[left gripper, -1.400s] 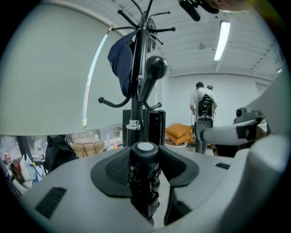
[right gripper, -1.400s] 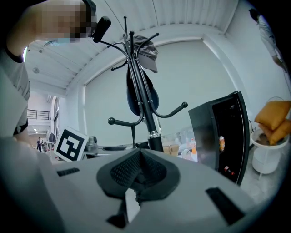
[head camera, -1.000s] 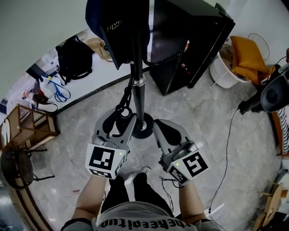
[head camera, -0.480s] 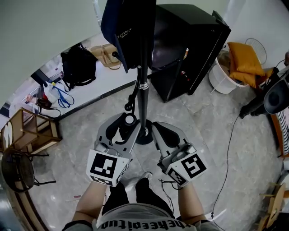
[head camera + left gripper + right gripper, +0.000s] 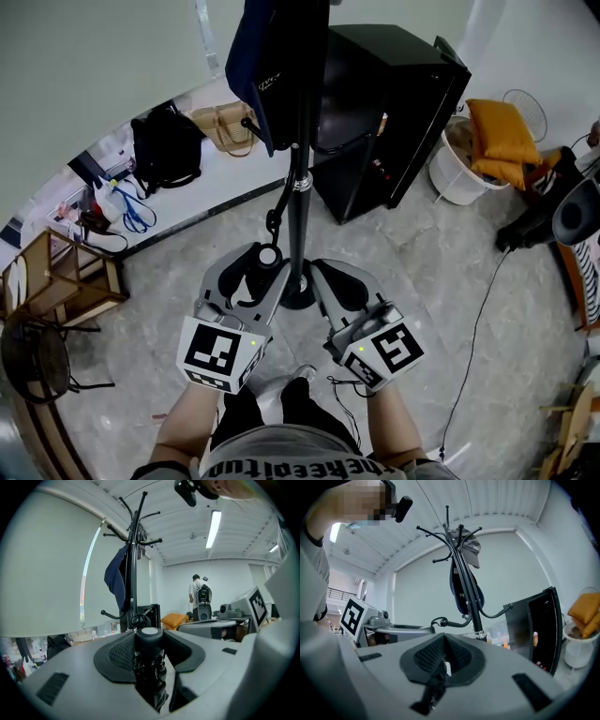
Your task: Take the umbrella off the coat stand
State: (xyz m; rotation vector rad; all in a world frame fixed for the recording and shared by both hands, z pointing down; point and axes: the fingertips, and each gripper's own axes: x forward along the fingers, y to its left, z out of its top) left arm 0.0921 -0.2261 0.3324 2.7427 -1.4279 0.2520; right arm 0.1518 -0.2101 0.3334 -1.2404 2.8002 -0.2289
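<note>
A folded black umbrella (image 5: 268, 255) with a white end cap stands upright between my left gripper's (image 5: 255, 253) pads, which are shut on it. It is just left of the coat stand's black pole (image 5: 300, 202), below a curled lower hook (image 5: 273, 221). In the left gripper view the umbrella (image 5: 149, 667) fills the gap of the left gripper (image 5: 149, 644), with the stand (image 5: 133, 573) behind. My right gripper (image 5: 328, 270) sits right of the pole, its pads together. In the right gripper view a thin dark strip hangs at the right gripper's (image 5: 443, 663) seam.
A navy bag (image 5: 267, 66) hangs high on the stand. A black cabinet (image 5: 394, 103) stands behind it, a white basket with orange cloth (image 5: 469, 159) to its right. A black bag (image 5: 164, 141), a wooden chair (image 5: 56, 281) and a floor cable (image 5: 473, 309) lie around.
Both grippers have risen a little beside the pole, the left one carrying the umbrella. The umbrella's cap now sits clear below the curled hook.
</note>
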